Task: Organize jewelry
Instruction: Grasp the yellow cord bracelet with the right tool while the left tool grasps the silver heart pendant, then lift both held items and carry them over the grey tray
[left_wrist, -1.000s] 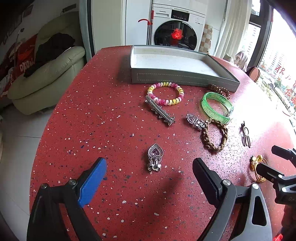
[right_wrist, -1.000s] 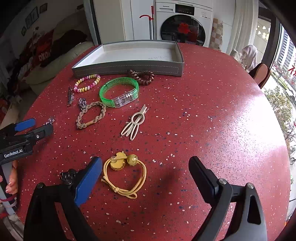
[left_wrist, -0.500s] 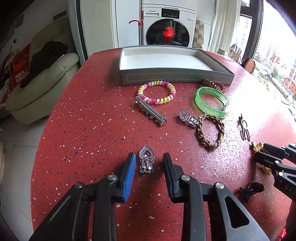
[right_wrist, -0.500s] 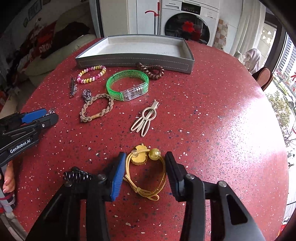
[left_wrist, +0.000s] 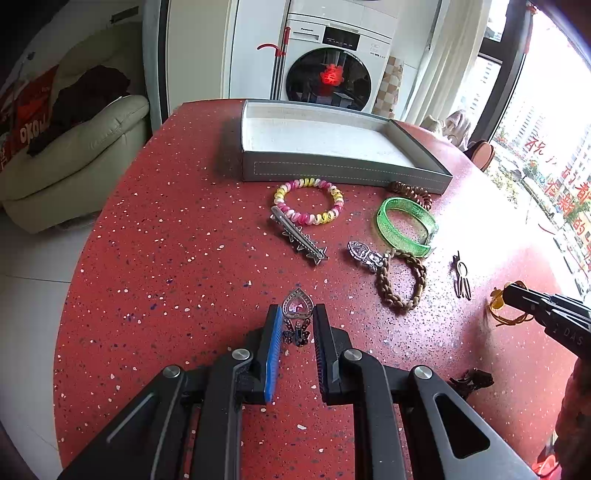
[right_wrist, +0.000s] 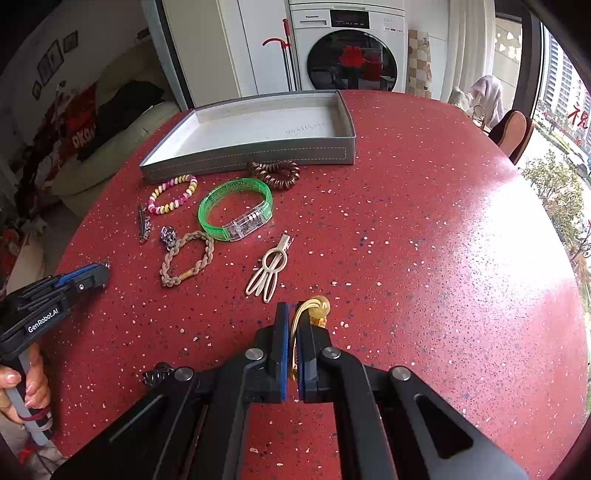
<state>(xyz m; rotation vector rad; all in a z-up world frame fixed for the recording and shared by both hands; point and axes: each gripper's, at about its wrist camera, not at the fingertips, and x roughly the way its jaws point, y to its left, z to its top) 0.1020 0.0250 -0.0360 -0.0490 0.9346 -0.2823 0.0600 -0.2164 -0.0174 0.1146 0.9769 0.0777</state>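
Round red speckled table (right_wrist: 424, 229); on it a grey tray (right_wrist: 258, 153), green bangle (right_wrist: 236, 208), braided bracelet (right_wrist: 186, 258), beaded bracelet (right_wrist: 171, 194), perhaps hair clips (left_wrist: 299, 240).

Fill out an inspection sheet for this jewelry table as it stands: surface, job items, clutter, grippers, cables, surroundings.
Surface: red speckled round table, glare on the window side.
Job's things: grey tray holds nothing; in front of it, coiled pink-yellow bracelet, brown coil tie, green bangle, star clip, braided loop, cream clip.
Clutter: small dark clip near the table's edge.
Grippers: left gripper closing, heart clip between its jaws; right gripper shut on yellow hair tie.
Cables: nothing seen.
Surroundings: washing machine, cream sofa, window.
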